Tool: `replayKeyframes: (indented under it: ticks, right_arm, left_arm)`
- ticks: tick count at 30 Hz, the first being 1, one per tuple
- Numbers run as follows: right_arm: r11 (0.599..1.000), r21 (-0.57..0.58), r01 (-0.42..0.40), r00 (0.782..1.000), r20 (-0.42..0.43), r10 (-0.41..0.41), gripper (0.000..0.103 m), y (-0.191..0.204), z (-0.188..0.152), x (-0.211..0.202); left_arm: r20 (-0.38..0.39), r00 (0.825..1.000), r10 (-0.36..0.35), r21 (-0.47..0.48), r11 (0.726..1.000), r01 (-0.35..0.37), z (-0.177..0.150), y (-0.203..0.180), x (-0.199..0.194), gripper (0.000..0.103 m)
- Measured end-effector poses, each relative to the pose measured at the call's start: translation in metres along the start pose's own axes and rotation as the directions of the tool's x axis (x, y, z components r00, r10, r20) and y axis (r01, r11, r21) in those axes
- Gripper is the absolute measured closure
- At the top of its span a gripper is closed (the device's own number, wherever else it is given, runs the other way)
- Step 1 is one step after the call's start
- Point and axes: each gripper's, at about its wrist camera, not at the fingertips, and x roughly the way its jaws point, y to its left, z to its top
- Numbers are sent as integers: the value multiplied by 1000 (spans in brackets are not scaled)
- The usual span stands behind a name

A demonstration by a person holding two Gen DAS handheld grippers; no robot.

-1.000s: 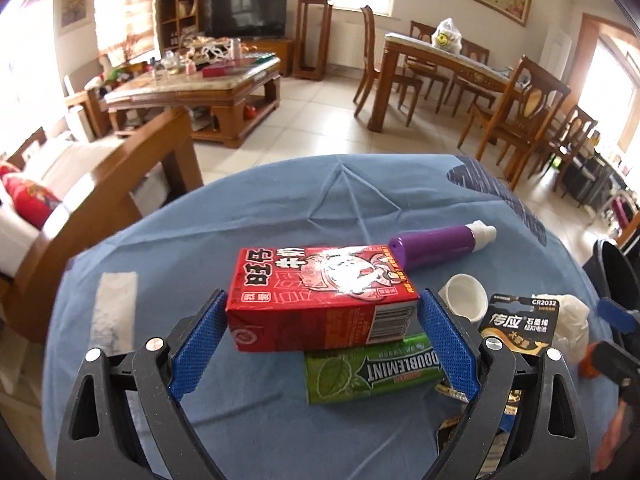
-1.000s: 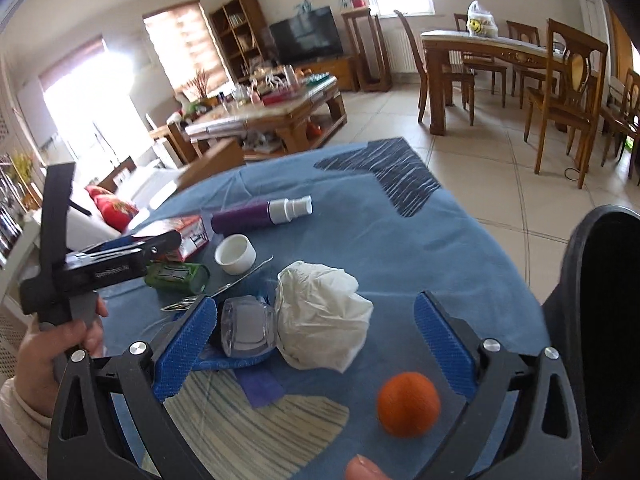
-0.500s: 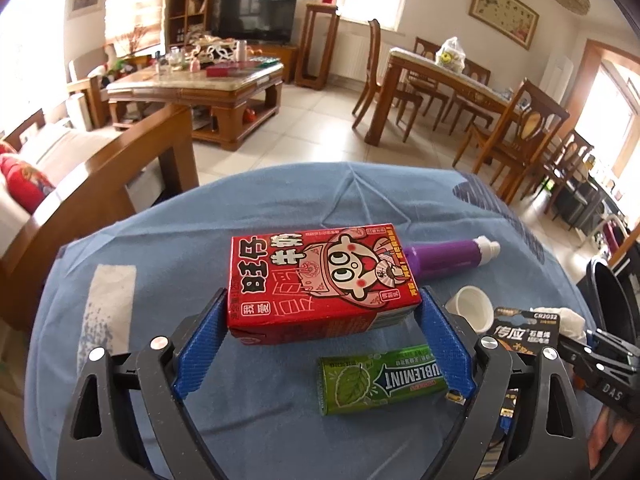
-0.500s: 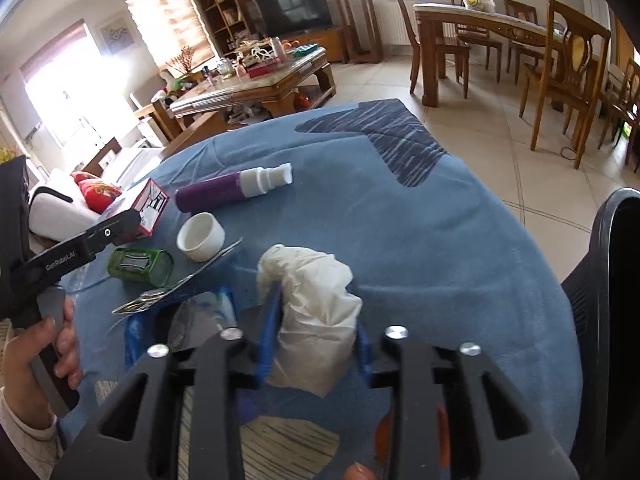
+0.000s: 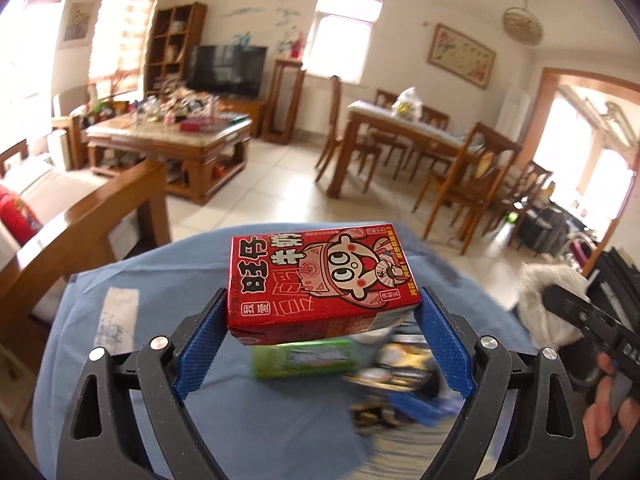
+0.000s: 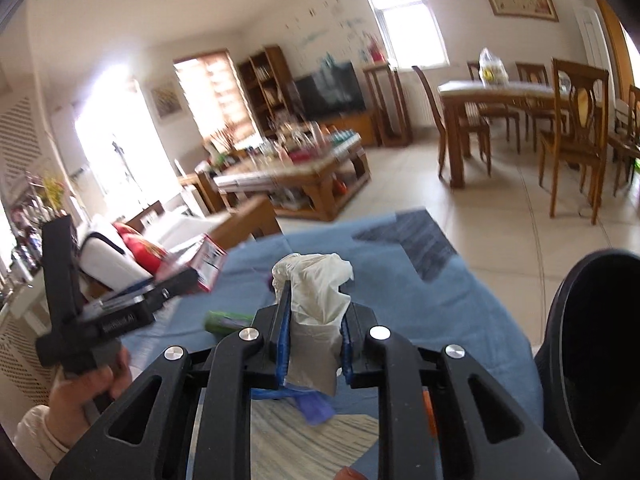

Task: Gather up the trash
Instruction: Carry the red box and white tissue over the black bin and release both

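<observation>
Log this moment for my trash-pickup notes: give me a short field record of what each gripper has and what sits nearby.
left gripper: shut on the red milk carton, held clear above the table
right gripper: jaws closing, pads pinching the crumpled white tissue
surface: blue tablecloth
left on the cloth: green gum pack, blurred; other small items too blurred to name
bin: black bin rim at the right edge of the right wrist view
</observation>
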Motion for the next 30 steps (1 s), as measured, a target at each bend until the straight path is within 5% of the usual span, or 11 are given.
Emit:
replayKeyframes:
  ticks: [13,30]
  right_arm:
    - [998,55,42,988,145,-49,83,-56,7,-85]
    - [929,300,215,947,169,-273,83,-190,-25,-138]
  left_arm:
    - [32,987,-156,199,969,146,-14,-136,-38,14]
    - [-102,942,-319,306,891,335,-57,-299,17,14]
